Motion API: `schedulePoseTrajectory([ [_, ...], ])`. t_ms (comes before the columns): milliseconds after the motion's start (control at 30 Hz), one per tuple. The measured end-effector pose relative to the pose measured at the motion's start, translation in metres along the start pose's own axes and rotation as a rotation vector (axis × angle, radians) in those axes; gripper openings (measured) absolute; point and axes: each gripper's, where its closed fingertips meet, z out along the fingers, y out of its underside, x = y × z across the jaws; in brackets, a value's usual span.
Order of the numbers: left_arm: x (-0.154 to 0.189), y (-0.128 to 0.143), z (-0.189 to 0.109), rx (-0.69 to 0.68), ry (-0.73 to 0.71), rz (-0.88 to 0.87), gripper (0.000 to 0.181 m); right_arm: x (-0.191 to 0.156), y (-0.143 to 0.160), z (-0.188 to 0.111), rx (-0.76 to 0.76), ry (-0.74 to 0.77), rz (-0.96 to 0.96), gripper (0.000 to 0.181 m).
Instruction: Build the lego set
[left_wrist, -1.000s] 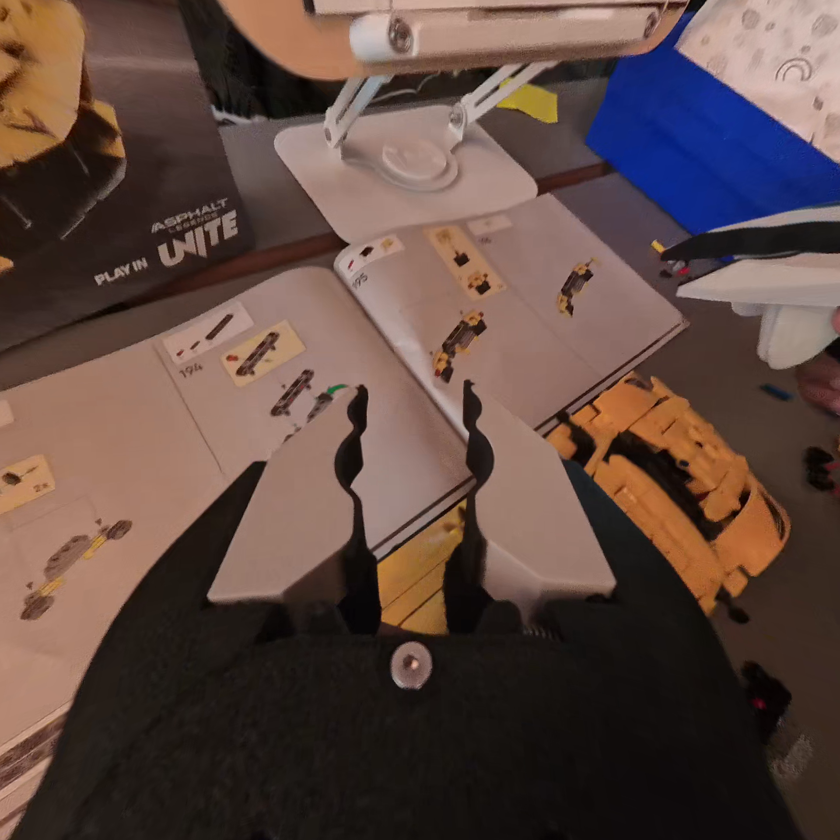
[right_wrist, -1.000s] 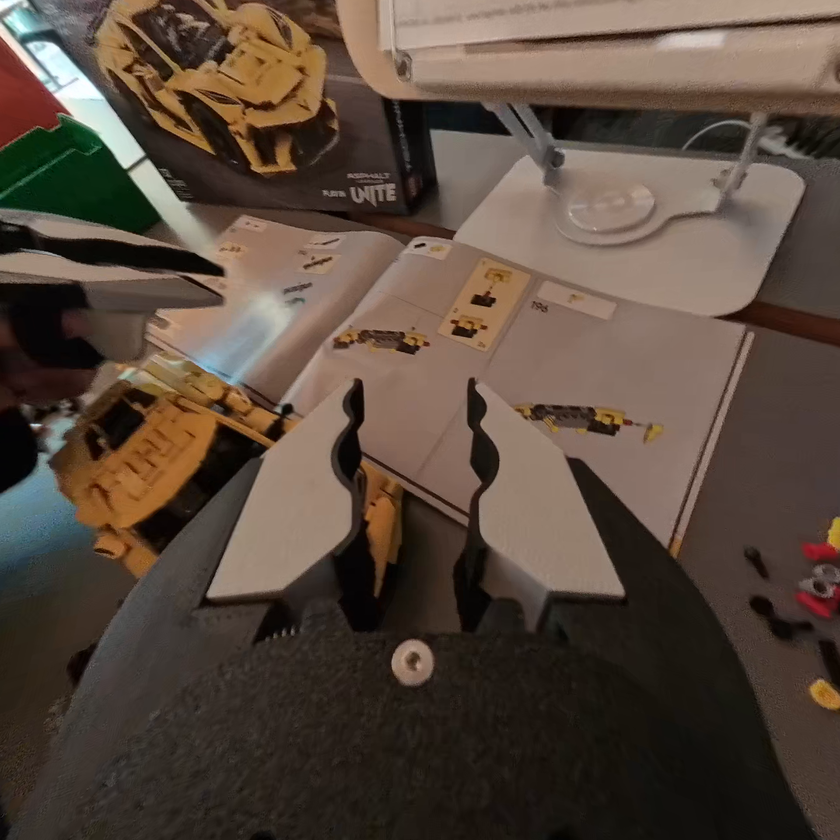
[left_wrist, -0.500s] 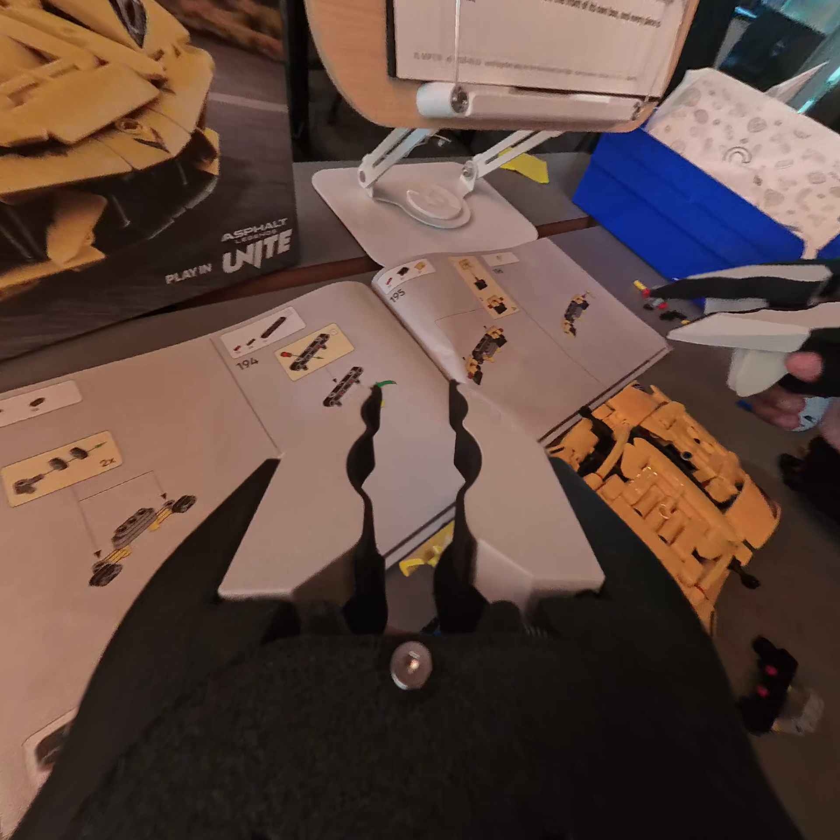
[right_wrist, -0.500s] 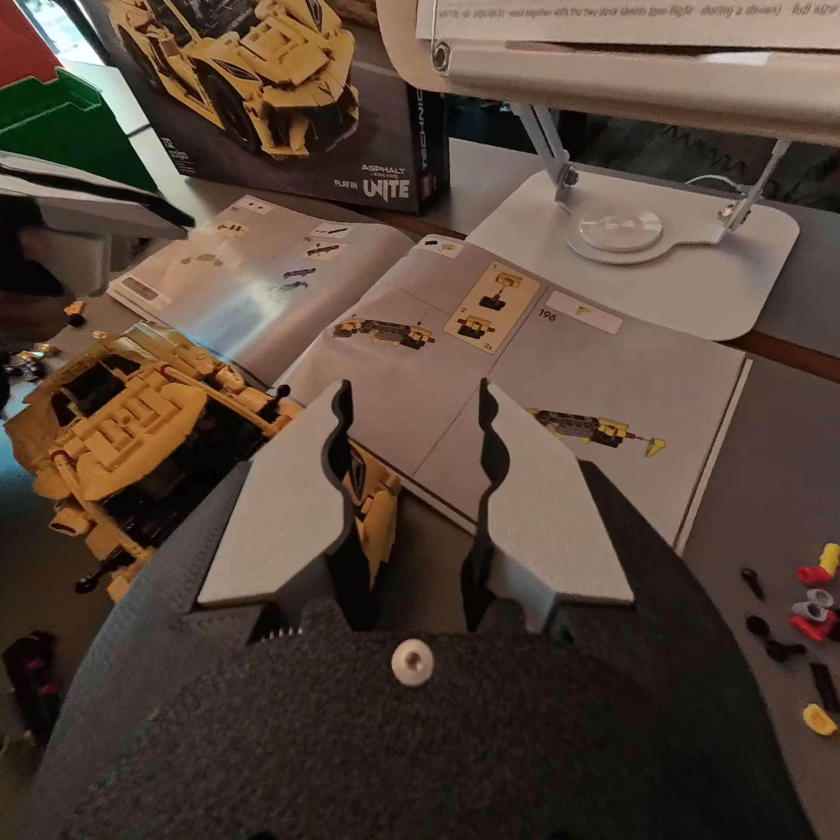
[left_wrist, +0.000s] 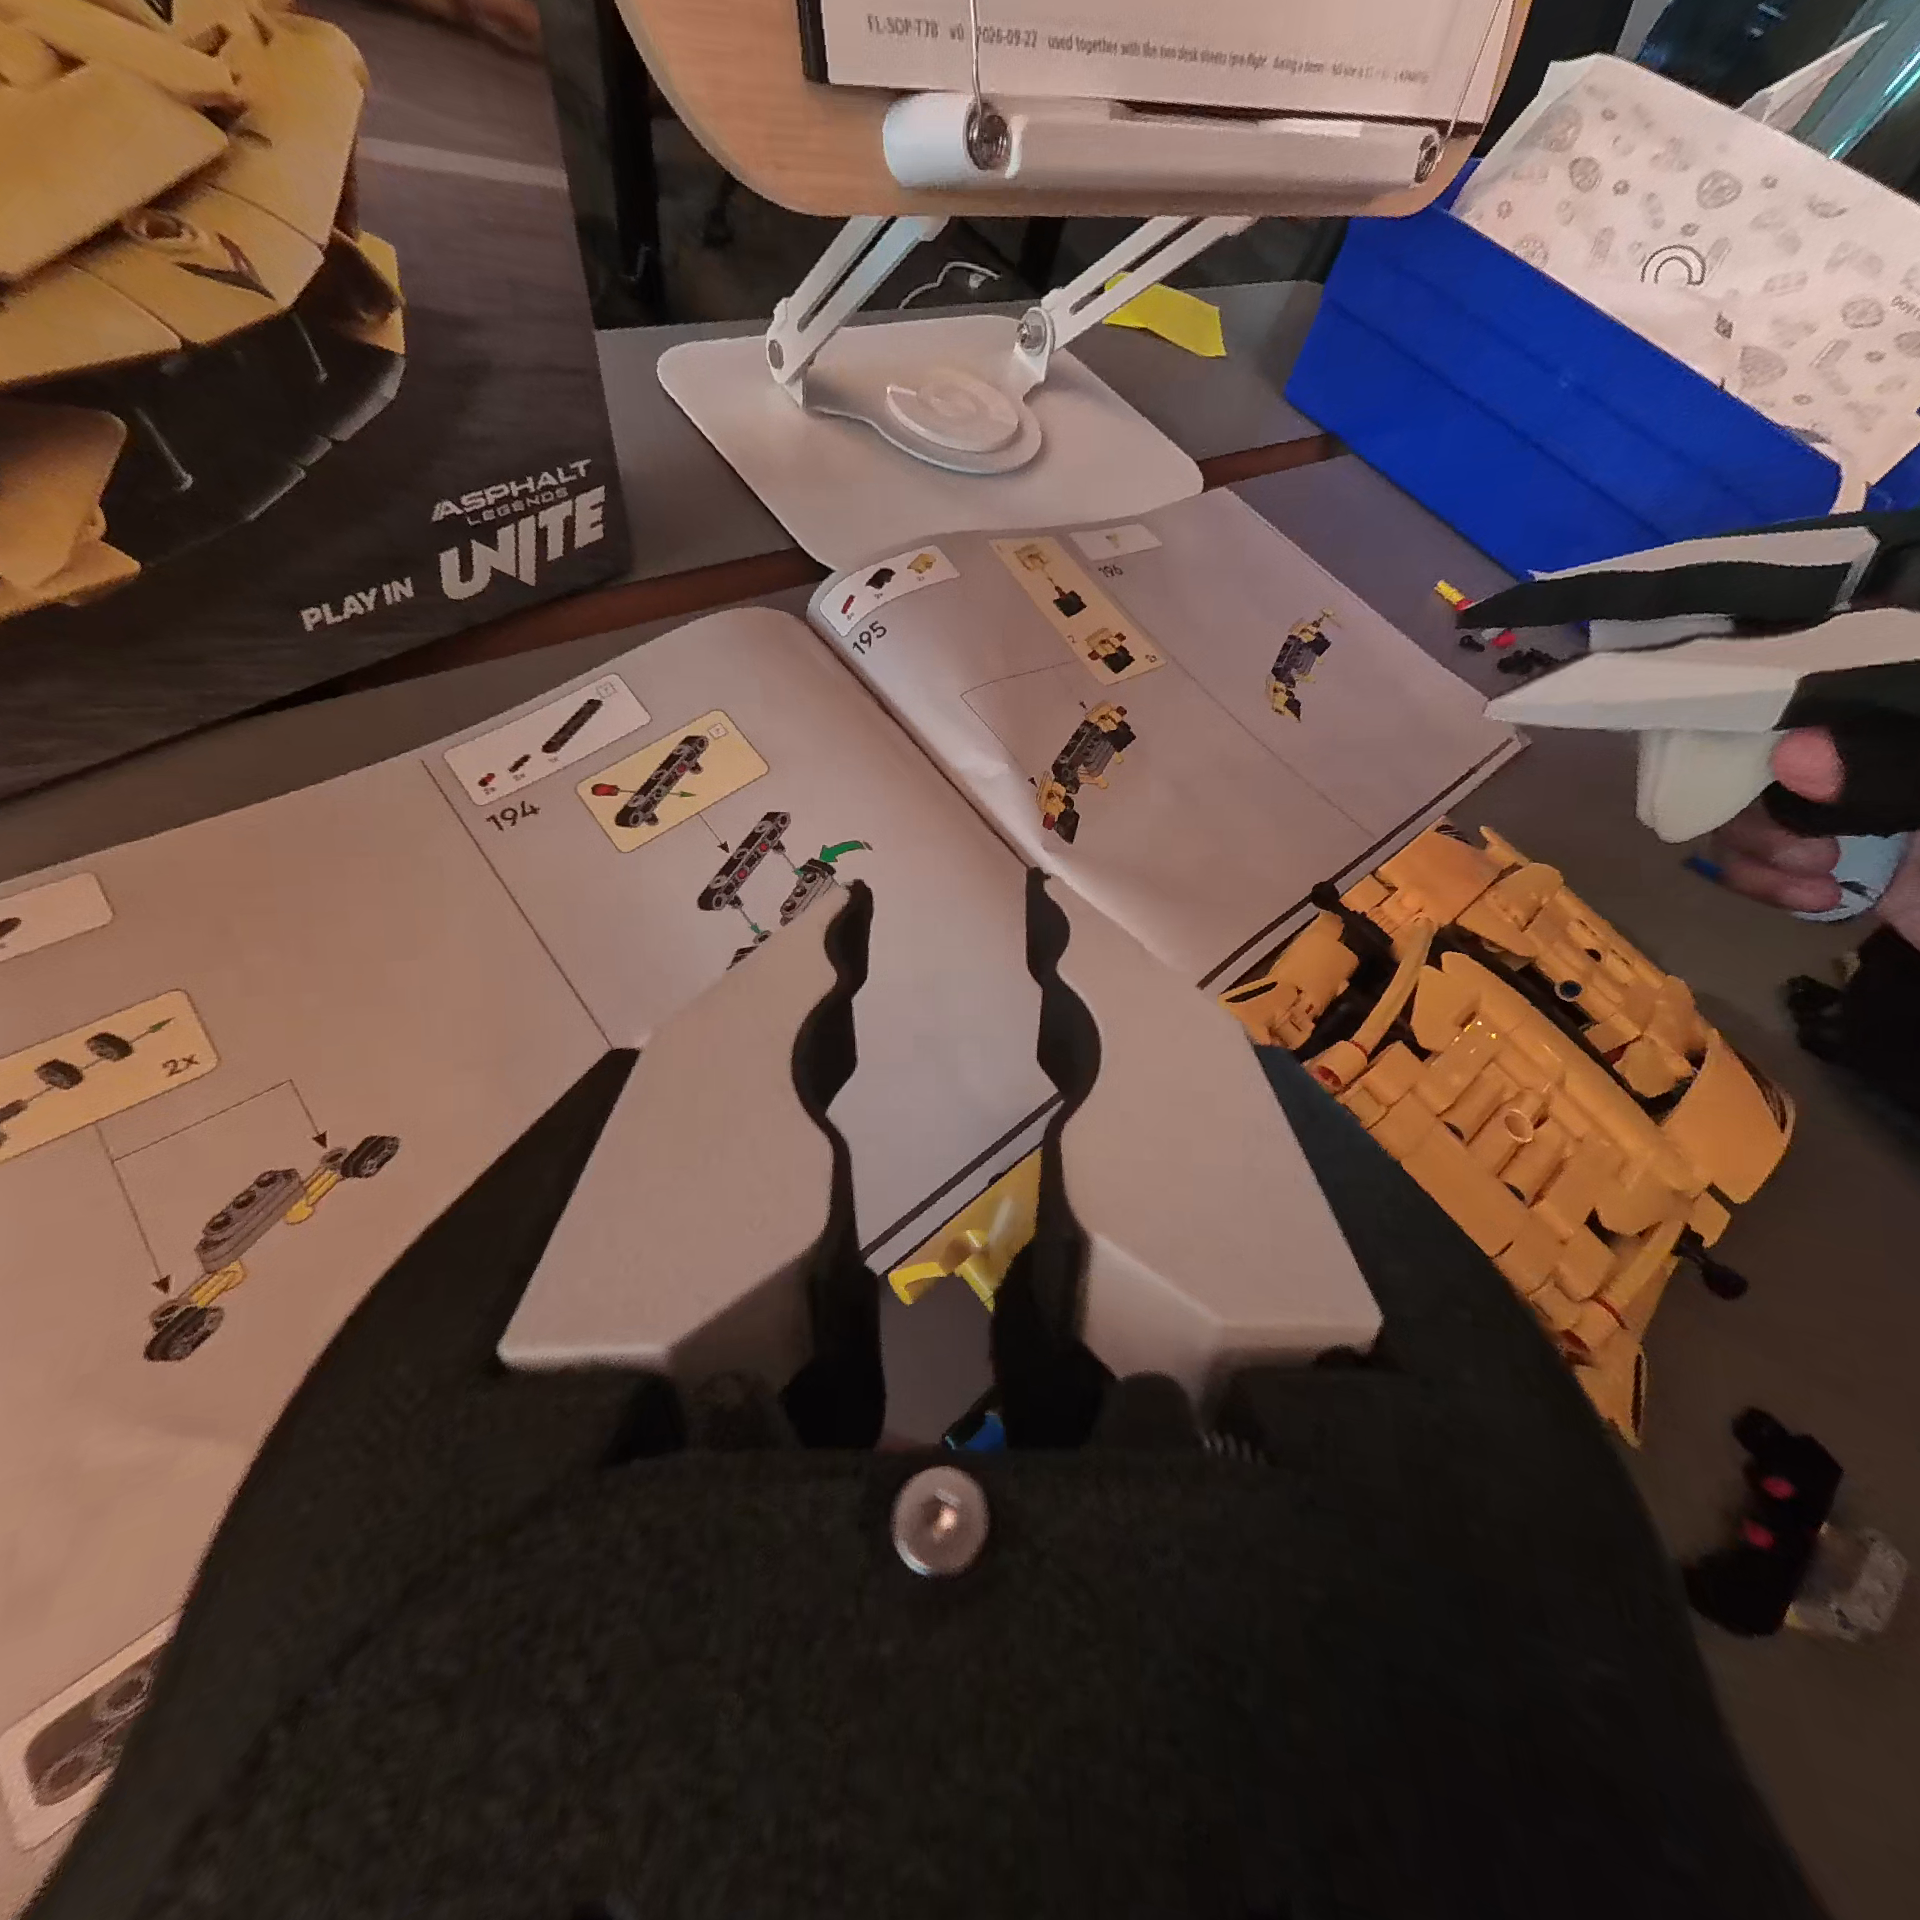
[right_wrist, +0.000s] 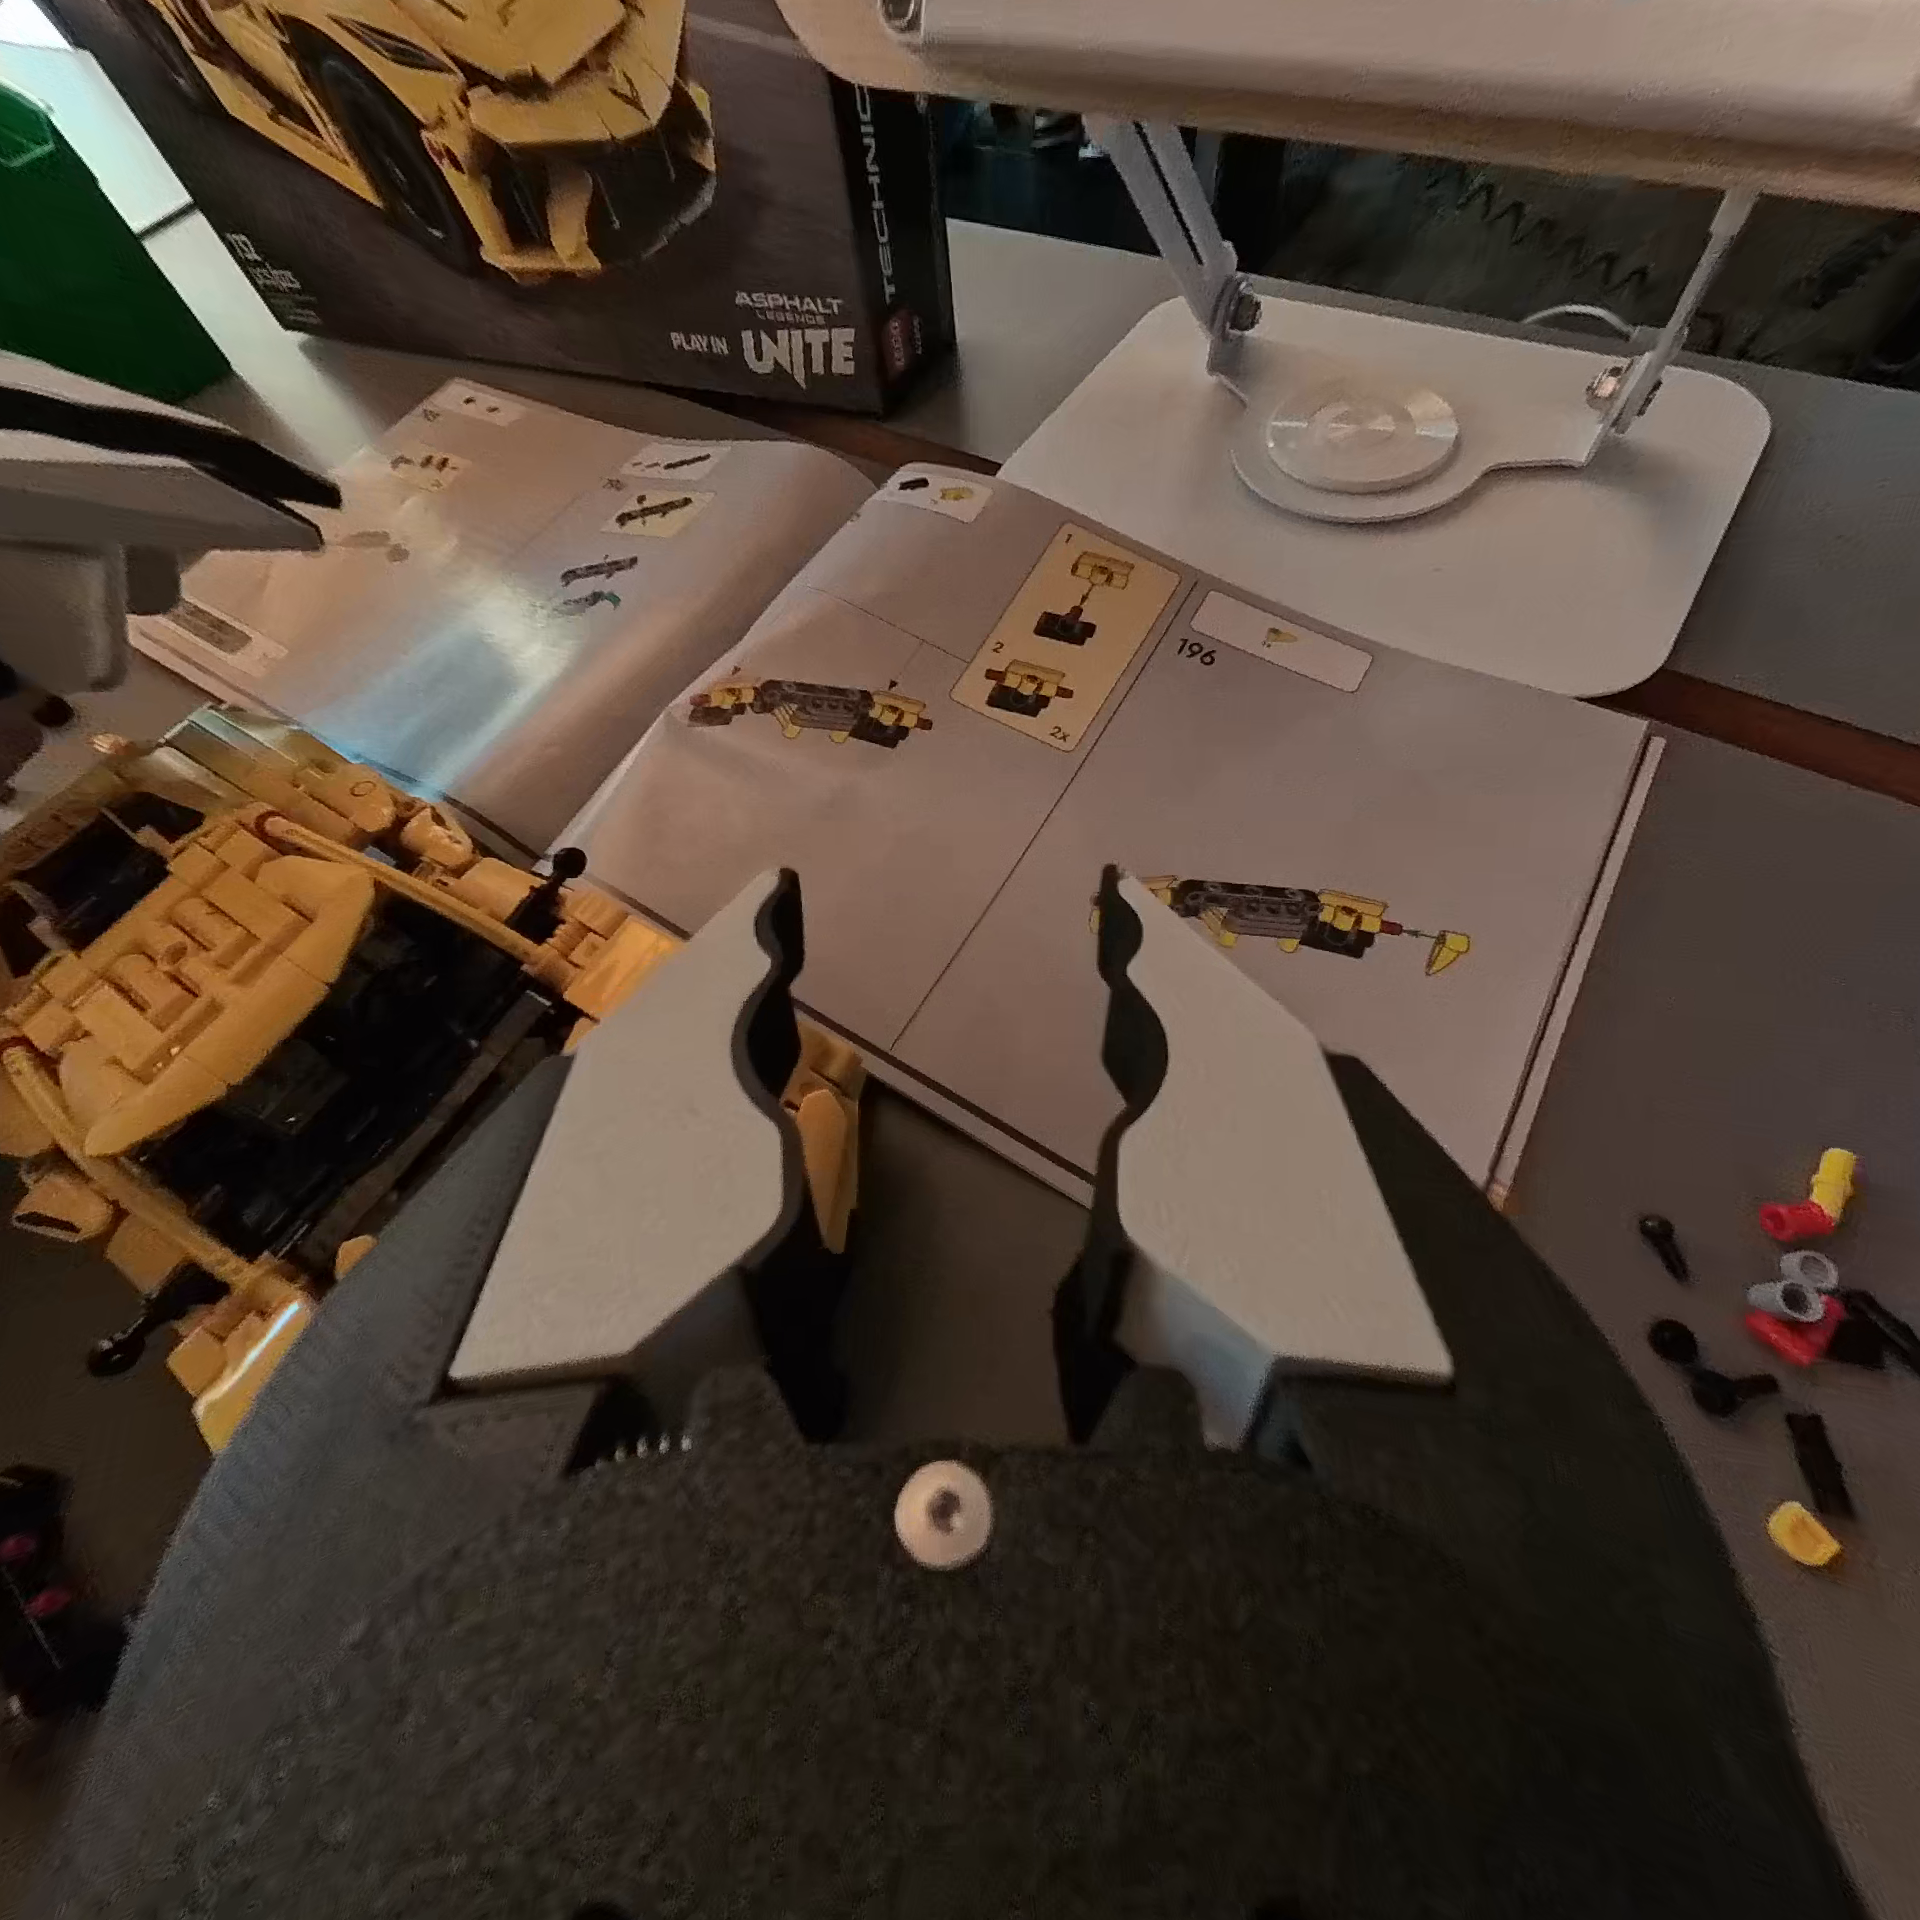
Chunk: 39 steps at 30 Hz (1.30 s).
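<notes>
Yellow lego car (left_wrist: 1496, 1122), partly built, with black parts showing in its middle: lay on the grey counter (right_wrist: 1756, 935) against the near edge of the open instruction booklet (right_wrist: 1143, 831), one end tucked slightly under the page edge. In the left wrist view its long axis ran from the booklet edge down and to the right, away from the pages; which end was the nose could not be told.

Left tool (left_wrist: 945, 904): jaws apart by a moderate gap, holding nothing, hovering above the left-hand pages of the booklet. A small yellow piece (left_wrist: 966, 1247) lay on the counter below the gap, not gripped.

Right tool (right_wrist: 945, 883): jaws set wider apart, empty, poised over the right-hand page, with the car just to its left. It touched nothing. In the left wrist view it appeared at the right edge, held in a gloved hand (left_wrist: 1829, 800).

Loose parts (right_wrist: 1797, 1320): red, grey, black and yellow pieces, scattered on the counter right of the booklet.

Set box (right_wrist: 582, 197): dark, bearing a picture of a yellow car, standing behind the booklet.

White stand (right_wrist: 1403, 488): flat base behind the booklet, two struts rising to a tilted board.

Blue bin (left_wrist: 1538, 416): far right in the left wrist view, patterned paper on top.
</notes>
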Motion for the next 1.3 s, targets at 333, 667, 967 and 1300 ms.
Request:
schedulePoseTrajectory([
  [333,0.012,-0.012,-0.007,0.046,0.034,-0.006,0.029,0.046,-0.014,-0.117,-0.018,0.236,-0.074,0.043],
  [667,0.02,-0.007,-0.002,0.028,0.032,0.021,0.029,-0.008,0.14,-0.187,-0.308,0.209,0.055,0.032],
  [967,0.023,-0.013,-0.006,0.047,0.03,0.031,0.029,-0.012,0.154,-0.155,-0.452,0.225,-0.116,0.019],
  [1300,0.021,-0.012,-0.005,0.042,0.024,0.025,0.029,-0.016,0.164,-0.15,-0.511,0.22,-0.113,0.002],
])
